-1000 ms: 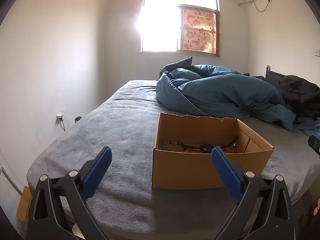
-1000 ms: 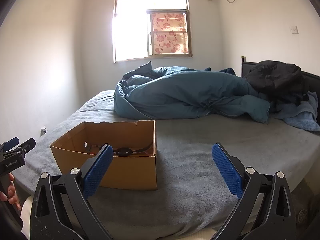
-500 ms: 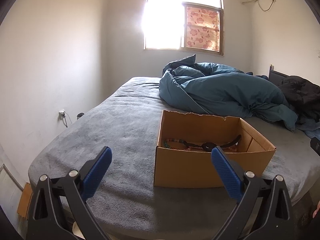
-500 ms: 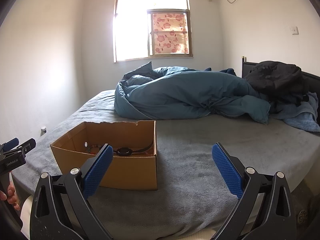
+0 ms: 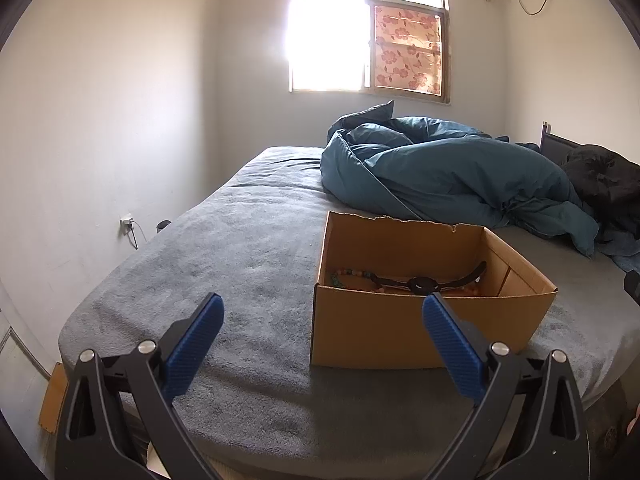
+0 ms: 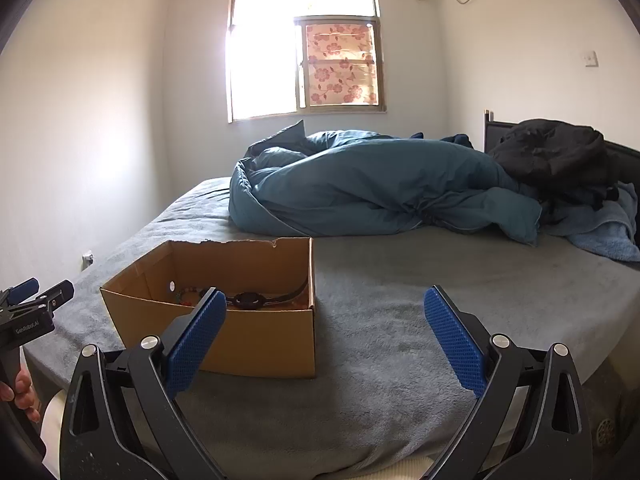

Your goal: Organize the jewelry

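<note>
An open cardboard box (image 5: 400, 328) (image 6: 256, 336) sits on the grey bed near its front edge. Inside lie a black band with a round centre piece (image 5: 420, 283) (image 6: 250, 299) and a string of coloured beads (image 5: 348, 274) (image 6: 188, 294). My left gripper (image 5: 323, 304) hangs open in front of the box, nothing between its blue pads. My right gripper (image 6: 325, 300) is open too, held to the right of the box over bare bedcover. The left gripper's tip (image 6: 36, 300) and a hand show at the right wrist view's left edge.
A rumpled teal duvet (image 5: 440, 176) (image 6: 376, 196) lies behind the box. Dark clothing (image 6: 560, 156) and a blue towel (image 6: 604, 232) are piled by the headboard at right. A wall with a socket (image 5: 127, 222) runs along the bed's left side.
The left gripper's view has tilted down and drawn slightly back, so the box sits lower right in frame. The right gripper has barely moved. Both stay open.
</note>
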Action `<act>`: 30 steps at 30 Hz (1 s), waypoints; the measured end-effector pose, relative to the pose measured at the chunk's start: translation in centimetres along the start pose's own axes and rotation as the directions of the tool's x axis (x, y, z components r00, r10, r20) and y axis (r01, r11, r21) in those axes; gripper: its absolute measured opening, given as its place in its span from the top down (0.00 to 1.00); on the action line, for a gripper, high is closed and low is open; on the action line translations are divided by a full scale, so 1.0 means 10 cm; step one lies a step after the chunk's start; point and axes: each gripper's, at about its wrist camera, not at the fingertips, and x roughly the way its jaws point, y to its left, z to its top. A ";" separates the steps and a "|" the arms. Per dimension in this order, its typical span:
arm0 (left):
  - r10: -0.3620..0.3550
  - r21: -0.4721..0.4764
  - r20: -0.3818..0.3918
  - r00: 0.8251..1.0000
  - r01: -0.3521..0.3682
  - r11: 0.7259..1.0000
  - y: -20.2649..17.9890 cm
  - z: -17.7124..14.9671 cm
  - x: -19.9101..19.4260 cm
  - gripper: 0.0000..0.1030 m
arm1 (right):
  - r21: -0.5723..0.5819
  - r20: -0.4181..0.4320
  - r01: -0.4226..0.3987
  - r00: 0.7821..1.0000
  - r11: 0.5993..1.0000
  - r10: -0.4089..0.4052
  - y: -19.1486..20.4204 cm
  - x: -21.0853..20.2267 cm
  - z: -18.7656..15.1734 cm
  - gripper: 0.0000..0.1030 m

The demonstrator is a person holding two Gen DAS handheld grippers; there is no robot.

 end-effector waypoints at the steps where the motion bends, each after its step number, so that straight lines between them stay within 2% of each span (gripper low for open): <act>1: 0.000 0.001 0.000 1.000 0.000 1.000 0.00 0.00 0.00 0.05 | 0.000 0.000 -0.001 1.000 1.000 0.001 0.00 0.00 0.00 0.08; 30: 0.001 0.015 -0.023 1.000 0.000 1.000 -0.04 -0.02 0.03 0.05 | 0.007 -0.008 0.006 1.000 1.000 -0.006 0.02 -0.01 -0.03 0.08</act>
